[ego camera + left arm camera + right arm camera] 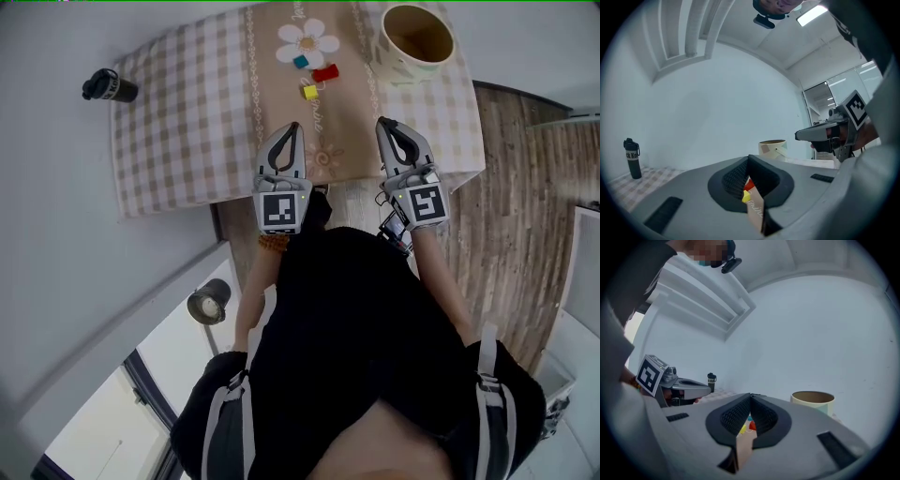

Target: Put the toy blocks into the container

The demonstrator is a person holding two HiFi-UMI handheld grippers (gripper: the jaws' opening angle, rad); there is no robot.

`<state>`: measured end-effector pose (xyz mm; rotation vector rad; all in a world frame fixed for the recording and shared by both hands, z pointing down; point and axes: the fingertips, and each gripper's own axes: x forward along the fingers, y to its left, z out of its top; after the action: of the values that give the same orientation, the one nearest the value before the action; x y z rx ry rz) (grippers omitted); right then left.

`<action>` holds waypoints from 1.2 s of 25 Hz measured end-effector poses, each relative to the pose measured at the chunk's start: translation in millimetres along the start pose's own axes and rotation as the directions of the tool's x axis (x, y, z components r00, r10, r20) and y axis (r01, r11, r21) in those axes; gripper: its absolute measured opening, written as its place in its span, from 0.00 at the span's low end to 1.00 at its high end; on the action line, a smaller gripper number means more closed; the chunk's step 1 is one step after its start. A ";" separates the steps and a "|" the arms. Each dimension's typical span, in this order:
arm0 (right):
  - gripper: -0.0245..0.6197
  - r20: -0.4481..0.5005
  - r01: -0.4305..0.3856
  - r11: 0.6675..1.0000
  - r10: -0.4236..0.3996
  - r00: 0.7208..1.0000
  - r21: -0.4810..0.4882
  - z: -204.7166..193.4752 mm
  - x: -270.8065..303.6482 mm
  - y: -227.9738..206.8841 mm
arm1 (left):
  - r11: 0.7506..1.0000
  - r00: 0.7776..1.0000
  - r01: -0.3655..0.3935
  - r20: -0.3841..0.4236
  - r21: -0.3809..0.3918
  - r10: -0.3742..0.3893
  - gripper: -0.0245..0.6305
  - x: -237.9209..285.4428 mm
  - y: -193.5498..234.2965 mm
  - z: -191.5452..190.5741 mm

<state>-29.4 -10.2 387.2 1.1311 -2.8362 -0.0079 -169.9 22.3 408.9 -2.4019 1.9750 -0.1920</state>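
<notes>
Closest is the person's black top (347,319). Past it, the left hand-held gripper (293,127) and the right hand-held gripper (383,123) are both closed tight, with nothing in them. Farther along the worktop (178,131), between their tips, lie the yellow block (309,92), the red block (325,73) and the teal block (300,62), touching neither. The container (416,42) stands beyond the right one.

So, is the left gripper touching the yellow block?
Apart. The head view shows a strip of cloth between the shut left gripper and the yellow block.
</notes>
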 end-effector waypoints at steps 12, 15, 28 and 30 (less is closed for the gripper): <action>0.05 -0.022 0.072 0.997 -0.072 0.997 -0.003 -1.9 29.1 -23.5 | 0.988 0.978 0.149 -0.153 0.044 -0.141 0.18 57.0 11.9 -54.5; 0.05 -0.040 0.097 0.995 -0.097 0.994 -0.002 -7.2 33.6 -26.1 | 0.980 0.963 0.194 -0.198 0.052 -0.180 0.24 67.4 13.8 -71.3; 0.05 -0.085 0.138 0.988 -0.144 0.986 -0.072 -18.3 69.7 -8.5 | 0.919 0.883 0.394 -0.279 0.002 -0.378 0.35 96.6 21.2 -118.9; 0.05 -0.096 0.137 0.988 -0.144 0.985 -0.075 -22.7 72.2 -5.5 | 0.913 0.873 0.407 -0.293 -0.006 -0.391 0.35 99.0 23.7 -123.6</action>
<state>-75.9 -63.2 415.4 1.2763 -2.6421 -0.0549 -188.0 -72.1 537.0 -2.8532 1.4953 -0.6322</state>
